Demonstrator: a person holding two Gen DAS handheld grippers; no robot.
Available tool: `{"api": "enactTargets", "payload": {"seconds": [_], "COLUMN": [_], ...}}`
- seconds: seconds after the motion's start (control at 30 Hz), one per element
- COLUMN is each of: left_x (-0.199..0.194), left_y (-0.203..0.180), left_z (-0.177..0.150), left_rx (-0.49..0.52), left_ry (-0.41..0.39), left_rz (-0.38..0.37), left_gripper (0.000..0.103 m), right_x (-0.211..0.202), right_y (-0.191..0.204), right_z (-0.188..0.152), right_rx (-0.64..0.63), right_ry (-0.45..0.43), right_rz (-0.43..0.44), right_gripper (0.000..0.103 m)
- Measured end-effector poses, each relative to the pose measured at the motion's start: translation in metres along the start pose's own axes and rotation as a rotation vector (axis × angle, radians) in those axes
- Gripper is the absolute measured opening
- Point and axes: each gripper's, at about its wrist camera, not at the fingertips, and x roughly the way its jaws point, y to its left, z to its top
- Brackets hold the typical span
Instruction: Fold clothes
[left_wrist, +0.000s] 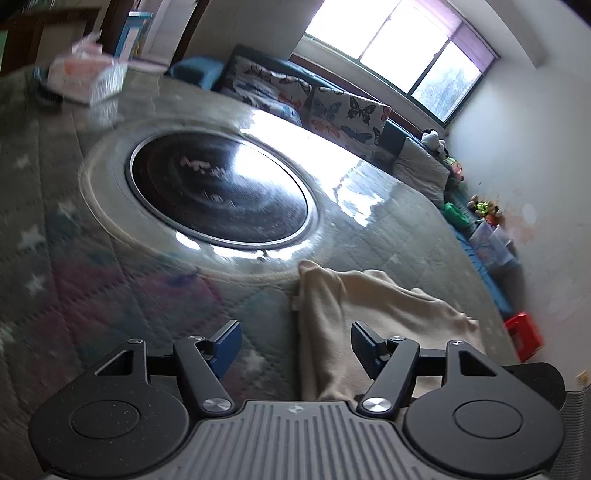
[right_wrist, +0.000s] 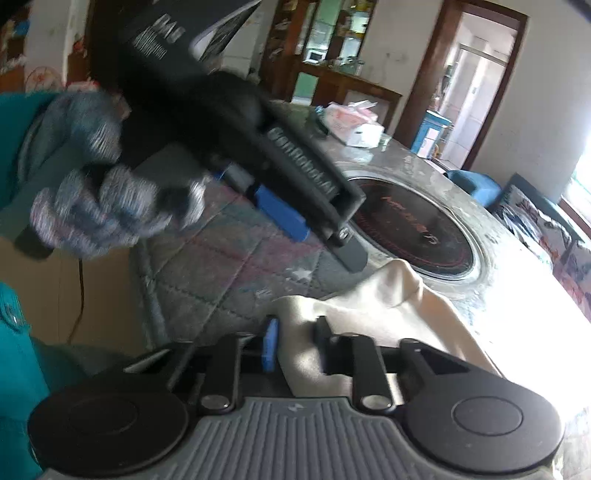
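A cream cloth (left_wrist: 373, 314) lies bunched on the quilted table cover, near the round black cooktop. My left gripper (left_wrist: 295, 345) is open above the cloth's left edge, its blue pads wide apart, nothing between them. In the right wrist view the same cloth (right_wrist: 373, 306) lies under my right gripper (right_wrist: 295, 347). Its jaws stand partly apart with a fold of the cloth between them; whether they pinch it is unclear. The left gripper (right_wrist: 306, 229) shows there too, held by a gloved hand (right_wrist: 92, 210), above the table left of the cloth.
A round black induction cooktop (left_wrist: 218, 188) is set in the table centre. A tissue pack (left_wrist: 88, 74) lies at the far side. A sofa with butterfly cushions (left_wrist: 332, 107) stands beyond the table. A red stool (left_wrist: 524, 336) is on the floor at right.
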Motion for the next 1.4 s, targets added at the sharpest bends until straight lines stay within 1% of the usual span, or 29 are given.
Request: {"api": "enactTargets", "payload": {"seconds": [0.07, 0.27, 0.43, 0.47, 0.53, 0.57, 0.6, 0.63, 0.7, 0.8, 0.83, 0.9, 0.97, 1.03, 1.17, 1.2, 1.23, 1.27, 1.33, 1.4], "left_x": [0.004, 0.015, 0.028, 0.03, 0.035, 0.037, 0.04, 0.042, 0.047, 0.045, 0.044, 0.042, 0.042, 0.042, 0.041, 0.041, 0.04, 0.041, 0.04, 0.04], "left_y": [0.0, 0.001, 0.005, 0.005, 0.007, 0.007, 0.008, 0.009, 0.01, 0.009, 0.009, 0.008, 0.004, 0.003, 0.003, 0.002, 0.001, 0.001, 0.0, -0.001], "left_z": [0.001, 0.002, 0.003, 0.003, 0.003, 0.003, 0.003, 0.003, 0.003, 0.004, 0.004, 0.005, 0.004, 0.005, 0.004, 0.004, 0.004, 0.004, 0.005, 0.005], "left_rx": [-0.039, -0.147, -0.222, -0.237, -0.268, -0.283, -0.298, -0.313, -0.343, -0.325, -0.318, -0.306, -0.282, -0.273, -0.265, -0.259, -0.252, -0.248, -0.242, -0.237], "left_ry": [0.017, 0.064, 0.1, 0.107, 0.121, 0.128, 0.135, 0.142, 0.156, 0.152, 0.151, 0.148, 0.143, 0.142, 0.14, 0.137, 0.135, 0.134, 0.132, 0.131], "left_rz": [-0.02, -0.073, -0.108, -0.115, -0.13, -0.137, -0.144, -0.151, -0.165, -0.158, -0.156, -0.151, -0.141, -0.137, -0.134, -0.13, -0.125, -0.122, -0.117, -0.112], "left_gripper": [0.068, 0.068, 0.068, 0.066, 0.045, 0.037, 0.024, 0.02, 0.019, 0.019, 0.019, 0.019, 0.019, 0.019, 0.019, 0.019, 0.019, 0.019, 0.019, 0.019], "right_x": [-0.005, -0.024, -0.038, -0.04, -0.043, -0.044, -0.045, -0.046, -0.05, -0.06, -0.064, -0.071, -0.076, -0.08, -0.085, -0.086, -0.086, -0.087, -0.085, -0.082], "right_y": [-0.006, -0.024, -0.033, -0.034, -0.035, -0.035, -0.034, -0.035, -0.037, -0.046, -0.052, -0.064, -0.078, -0.094, -0.128, -0.134, -0.139, -0.144, -0.159, -0.169], "right_z": [0.002, 0.007, 0.006, 0.005, 0.003, 0.002, -0.001, -0.003, -0.009, -0.019, -0.024, -0.035, -0.048, -0.065, -0.101, -0.108, -0.115, -0.122, -0.137, -0.147], "right_rx": [0.041, 0.142, 0.185, 0.188, 0.197, 0.201, 0.202, 0.206, 0.228, 0.281, 0.306, 0.352, 0.403, 0.466, 0.6, 0.631, 0.657, 0.684, 0.749, 0.803], "right_ry": [-0.019, -0.075, -0.113, -0.117, -0.124, -0.126, -0.128, -0.131, -0.143, -0.158, -0.157, -0.147, -0.123, -0.098, -0.062, -0.06, -0.06, -0.059, -0.062, -0.063], "right_rz": [0.004, 0.014, 0.013, 0.014, 0.023, 0.027, 0.03, 0.031, 0.029, 0.015, -0.003, -0.056, -0.125, -0.197, -0.331, -0.355, -0.375, -0.394, -0.428, -0.43], "right_gripper": [0.01, 0.009, 0.008, 0.008, 0.008, 0.008, 0.008, 0.008, 0.01, 0.013, 0.016, 0.017, 0.017, 0.023, 0.027, 0.029, 0.035, 0.037, 0.038, 0.039]}}
